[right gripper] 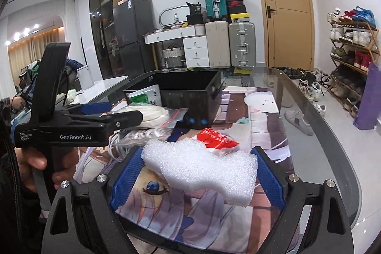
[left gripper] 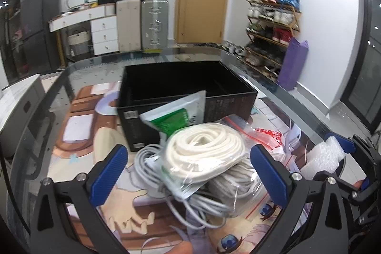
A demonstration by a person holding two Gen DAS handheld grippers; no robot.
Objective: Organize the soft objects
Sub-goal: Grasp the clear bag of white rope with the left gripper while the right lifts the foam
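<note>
The white foam block (right gripper: 200, 173) sits between the blue pads of the right gripper (right gripper: 198, 176), and both pads press on its ends. The block is clear of the printed mat (right gripper: 262, 116) and hangs above the near part of the table (right gripper: 333, 135). It is gripped and lifted, but not yet put away.

The black box (left gripper: 147, 118) stands on the mat toward the far edge of the table. Its interior, as far as visible, appears empty, so the sorting is judged to be at an early stage. A green-and-white pouch (left gripper: 178, 116) leans against the near wall of the box with its top over the rim; it is not inside.

Still to be handled is a pile just in front of the box: a bagged coil of white rope (left gripper: 204, 146) on top, a grey cable (left gripper: 152, 163) beneath and to the left, and a pale woven bundle (left gripper: 235, 180) under the same plastic. A red packet (right gripper: 219, 137) lies on the mat beyond the foam, toward the right edge.

The left gripper (left gripper: 188, 173) stands wide apart over this pile, one pad on each side of the rope coil, touching nothing and holding nothing.

Judgement: one item is in transit, at least five remain outside the box.
</note>
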